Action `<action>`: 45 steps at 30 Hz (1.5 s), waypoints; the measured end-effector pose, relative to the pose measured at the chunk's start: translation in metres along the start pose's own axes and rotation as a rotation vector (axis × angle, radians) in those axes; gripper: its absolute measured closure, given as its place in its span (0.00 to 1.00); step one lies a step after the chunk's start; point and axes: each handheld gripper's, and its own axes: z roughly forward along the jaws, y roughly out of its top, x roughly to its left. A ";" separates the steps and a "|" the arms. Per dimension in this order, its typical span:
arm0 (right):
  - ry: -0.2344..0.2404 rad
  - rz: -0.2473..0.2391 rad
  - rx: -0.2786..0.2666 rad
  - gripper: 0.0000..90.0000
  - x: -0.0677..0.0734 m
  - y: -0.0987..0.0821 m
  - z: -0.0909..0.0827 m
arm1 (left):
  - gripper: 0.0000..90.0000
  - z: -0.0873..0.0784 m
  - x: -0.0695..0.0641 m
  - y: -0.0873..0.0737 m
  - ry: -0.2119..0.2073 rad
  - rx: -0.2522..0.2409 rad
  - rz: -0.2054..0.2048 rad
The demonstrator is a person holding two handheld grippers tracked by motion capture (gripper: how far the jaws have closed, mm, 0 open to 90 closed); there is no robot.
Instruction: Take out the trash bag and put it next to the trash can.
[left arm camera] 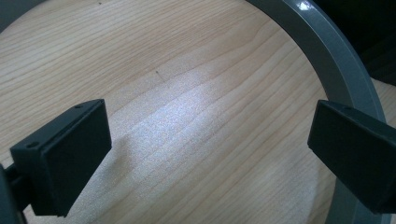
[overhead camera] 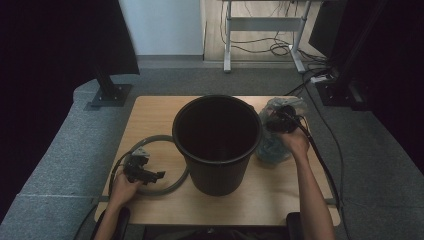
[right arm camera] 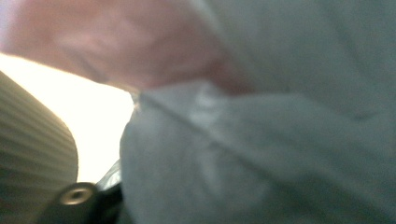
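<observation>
A wooden table [overhead camera: 150,120] stands on grey carpet, and near its middle sits a tall black bucket [overhead camera: 217,145], upright, its mouth open to the high view. To the left of the bucket a grey ring [overhead camera: 167,187] lies flat on the wood, its right side running up against or behind the bucket's base; the left gripper view shows the same ring [left arm camera: 327,51] curving past on bare wood. To the right of the bucket, just beside its wall, lies a crumpled, clear bluish plastic bag [overhead camera: 274,147], which looms pale and blurred in the right gripper view [right arm camera: 261,154]. The right gripper [overhead camera: 281,122] is down on the upper part of this bag, the hand behind it; the bag lies so close to the lens that I cannot tell whether the jaws press on it or merely stand against it. The left gripper [overhead camera: 142,172] rests low over the table inside the ring's curve, its jaws [left arm camera: 210,154] spread wide with nothing between them, the right-hand jaw over the ring's band.
</observation>
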 end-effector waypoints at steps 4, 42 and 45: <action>-0.001 0.004 0.014 0.32 -0.001 0.001 -0.002 | 0.00 0.000 0.001 0.000 -0.021 -0.006 -0.006; -0.025 0.017 0.012 0.19 -0.010 0.031 -0.019 | 0.00 0.000 0.000 0.000 -0.085 -0.025 -0.010; -0.021 0.001 -0.011 0.16 -0.007 0.035 -0.032 | 0.00 0.000 0.001 0.000 -0.087 -0.025 -0.014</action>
